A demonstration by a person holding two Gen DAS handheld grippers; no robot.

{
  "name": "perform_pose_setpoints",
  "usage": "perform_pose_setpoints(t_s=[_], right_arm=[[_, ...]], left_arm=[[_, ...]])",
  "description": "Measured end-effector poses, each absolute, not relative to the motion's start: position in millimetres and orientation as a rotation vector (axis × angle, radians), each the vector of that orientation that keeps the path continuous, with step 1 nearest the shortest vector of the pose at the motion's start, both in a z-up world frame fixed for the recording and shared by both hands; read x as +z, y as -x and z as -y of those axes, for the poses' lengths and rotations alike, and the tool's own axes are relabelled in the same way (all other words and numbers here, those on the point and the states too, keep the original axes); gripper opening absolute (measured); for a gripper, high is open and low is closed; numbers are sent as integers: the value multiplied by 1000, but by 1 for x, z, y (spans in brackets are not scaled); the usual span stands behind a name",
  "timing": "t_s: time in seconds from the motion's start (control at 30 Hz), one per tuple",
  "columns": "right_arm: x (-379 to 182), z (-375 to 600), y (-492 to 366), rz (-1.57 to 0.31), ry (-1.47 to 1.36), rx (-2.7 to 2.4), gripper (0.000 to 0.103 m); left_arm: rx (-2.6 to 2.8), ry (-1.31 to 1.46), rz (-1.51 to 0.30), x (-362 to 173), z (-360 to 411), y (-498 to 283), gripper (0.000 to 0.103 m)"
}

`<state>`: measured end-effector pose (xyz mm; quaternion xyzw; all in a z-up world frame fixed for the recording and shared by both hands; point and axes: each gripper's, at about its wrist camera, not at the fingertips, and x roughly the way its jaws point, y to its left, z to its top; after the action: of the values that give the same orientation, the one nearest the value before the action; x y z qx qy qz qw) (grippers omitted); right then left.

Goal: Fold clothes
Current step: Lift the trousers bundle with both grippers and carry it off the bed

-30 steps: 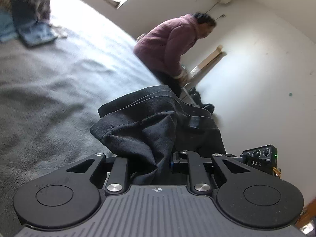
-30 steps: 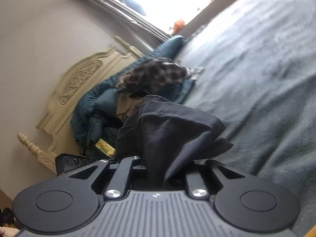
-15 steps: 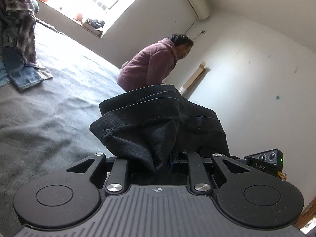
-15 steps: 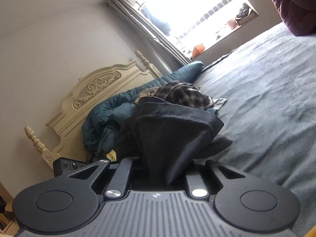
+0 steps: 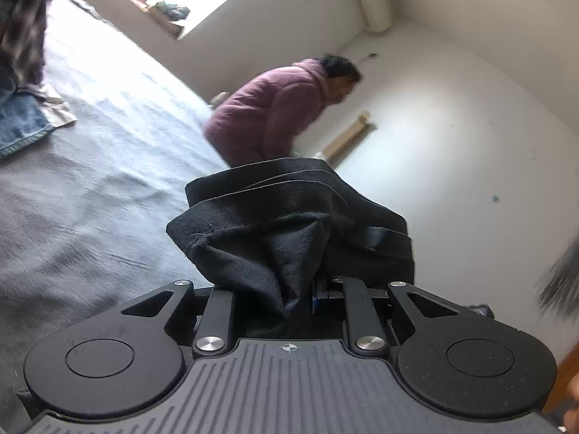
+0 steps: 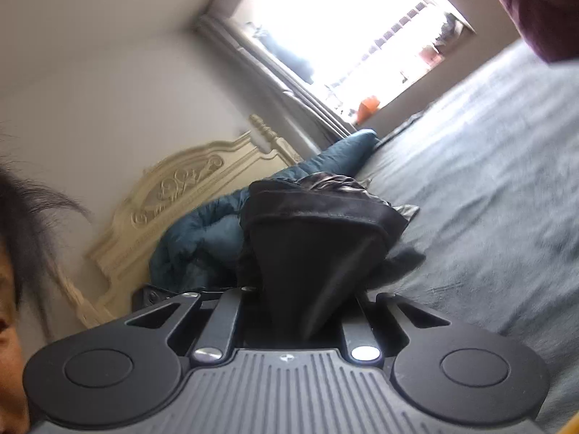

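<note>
A black garment (image 5: pixel 289 231) is bunched between the fingers of my left gripper (image 5: pixel 289 289), which is shut on it and holds it above the grey bed (image 5: pixel 90 199). The same black garment (image 6: pixel 318 249) fills my right gripper (image 6: pixel 307 307), which is also shut on it. The cloth hides the fingertips in both views. The garment hangs lifted off the bed between the two grippers.
A person in a purple jacket (image 5: pixel 275 108) bends over beside the bed's far edge. Jeans (image 5: pixel 18 126) and a plaid shirt (image 5: pixel 21 25) lie at the left. A teal duvet (image 6: pixel 217 228) and cream headboard (image 6: pixel 181 195) are behind the garment. The operator's hair (image 6: pixel 21 209) is close at left.
Both grippers have stayed shut on the garment while tilting and rising; the views swung upward toward the walls and window, then shifted again. The person in purple has moved slightly.
</note>
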<state>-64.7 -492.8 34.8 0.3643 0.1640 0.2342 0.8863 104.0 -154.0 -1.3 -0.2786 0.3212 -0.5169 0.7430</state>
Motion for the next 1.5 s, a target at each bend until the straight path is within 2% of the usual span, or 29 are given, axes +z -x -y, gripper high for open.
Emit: perform_pose_setpoints(t_s=[0.17,0.4,0.6,0.83,0.93,1.17,1.5], right_arm=[[52,497,52,-374,-781,394,13],[132,502,75,-344,-743,237,13],[212,532,118,-284,-780,126,13],[291,633,182,-171,-810,43,13],[313,674,205,-149,-744,0,13],[338,734,231,-164,-635,-147,13],[341,751,217,-192,-589,-336,13]], left_arm=[[-1111,591,-755,19,172,-120,17],[-1134,517,-830,106,214,-128,17],[-1154,433,-901,201,286,-107,17],[-1221,359,-866,286,402,-59,17],[-1267,354,-851,295,453,-42,17],[-1373,427,-906,278,542,-33,17],[-1508,392,-914,261,586,-54,17]])
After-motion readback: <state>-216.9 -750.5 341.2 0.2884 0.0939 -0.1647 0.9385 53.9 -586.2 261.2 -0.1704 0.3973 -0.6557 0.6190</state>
